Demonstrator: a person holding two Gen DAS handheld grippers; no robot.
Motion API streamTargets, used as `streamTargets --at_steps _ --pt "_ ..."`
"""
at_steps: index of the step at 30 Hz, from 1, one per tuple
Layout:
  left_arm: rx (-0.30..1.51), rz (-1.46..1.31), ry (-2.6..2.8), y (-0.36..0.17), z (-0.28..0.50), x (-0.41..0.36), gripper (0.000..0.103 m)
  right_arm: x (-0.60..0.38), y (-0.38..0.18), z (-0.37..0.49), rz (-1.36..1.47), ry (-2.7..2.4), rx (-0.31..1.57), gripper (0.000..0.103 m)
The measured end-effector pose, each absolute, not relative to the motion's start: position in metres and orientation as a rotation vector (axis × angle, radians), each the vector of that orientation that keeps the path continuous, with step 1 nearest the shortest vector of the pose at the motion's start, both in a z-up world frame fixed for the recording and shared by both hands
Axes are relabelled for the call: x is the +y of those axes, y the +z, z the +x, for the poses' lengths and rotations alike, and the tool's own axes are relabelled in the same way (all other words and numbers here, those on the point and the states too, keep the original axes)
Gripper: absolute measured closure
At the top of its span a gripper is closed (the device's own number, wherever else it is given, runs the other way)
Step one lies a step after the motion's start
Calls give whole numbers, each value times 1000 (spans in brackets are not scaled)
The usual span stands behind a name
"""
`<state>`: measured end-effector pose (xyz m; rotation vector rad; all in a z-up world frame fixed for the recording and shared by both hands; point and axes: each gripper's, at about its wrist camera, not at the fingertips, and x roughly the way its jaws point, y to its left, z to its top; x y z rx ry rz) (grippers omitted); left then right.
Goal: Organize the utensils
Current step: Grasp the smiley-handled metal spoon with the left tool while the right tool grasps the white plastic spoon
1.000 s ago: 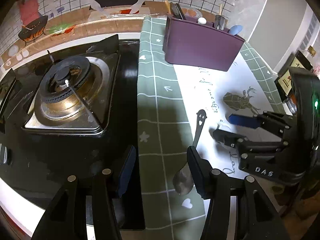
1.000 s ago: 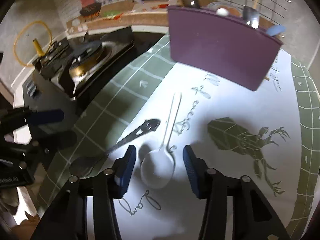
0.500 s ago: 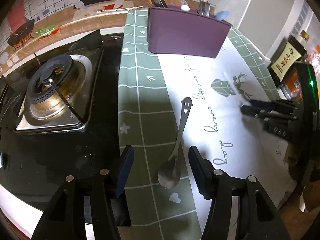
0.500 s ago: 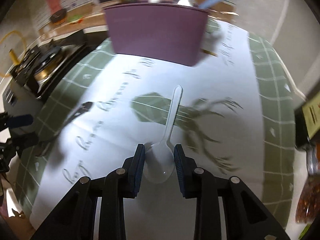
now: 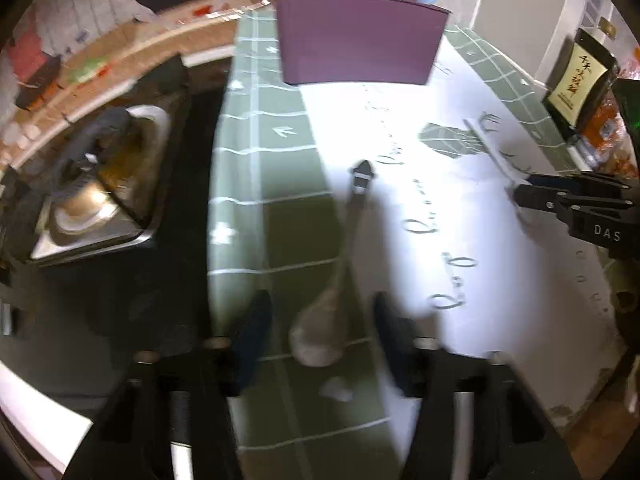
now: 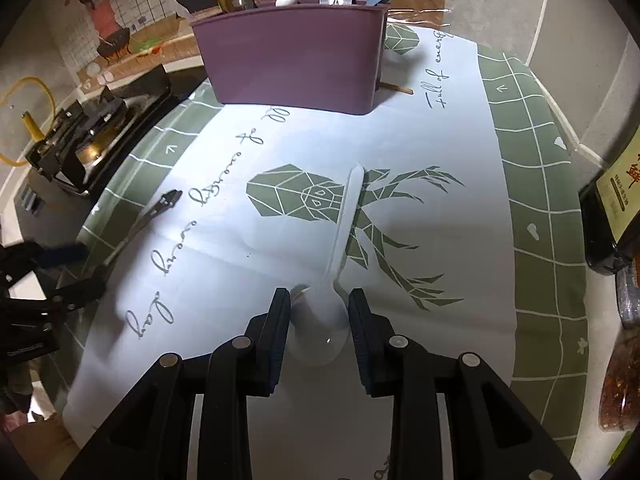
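Green gridded tablecloth [image 6: 536, 208], gas stove [image 5: 96, 196] beside, tiled wall [image 6: 72, 36]

Utensil holder [image 6: 294, 58] at twelve o'clock on the tablecloth [image 6: 532, 184], stove [image 6: 86, 136] at ten, metal spoon [image 6: 140, 224] at nine, plastic spoon [image 6: 338, 256] centred, bottle [image 6: 614, 208] at three.

The left wrist view is smeared by motion blur, with white glare washing out the tablecloth [image 5: 460, 208] centre right. The right wrist view is sharp, evenly lit; fisheye bending darkens both frames' corners.
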<state>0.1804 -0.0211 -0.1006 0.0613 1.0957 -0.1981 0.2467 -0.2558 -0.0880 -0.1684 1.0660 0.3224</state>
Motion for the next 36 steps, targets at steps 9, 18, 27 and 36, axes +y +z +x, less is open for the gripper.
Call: streamTargets --at_steps 9,18,27,36 --pt "1125 -61 -309 -100 196 -44 74 -251 -91 272 -152 271 1084 75" --pt "1198 -77 -279 -96 214 -30 67 -243 -91 261 -227 262 1092 97" --pt "1128 -26 -323 -98 158 -38 53 -273 -77 244 -121 265 1060 97" --pt "1035 -9 -178 -101 158 -46 74 -278 -73 224 -147 282 1020 65"
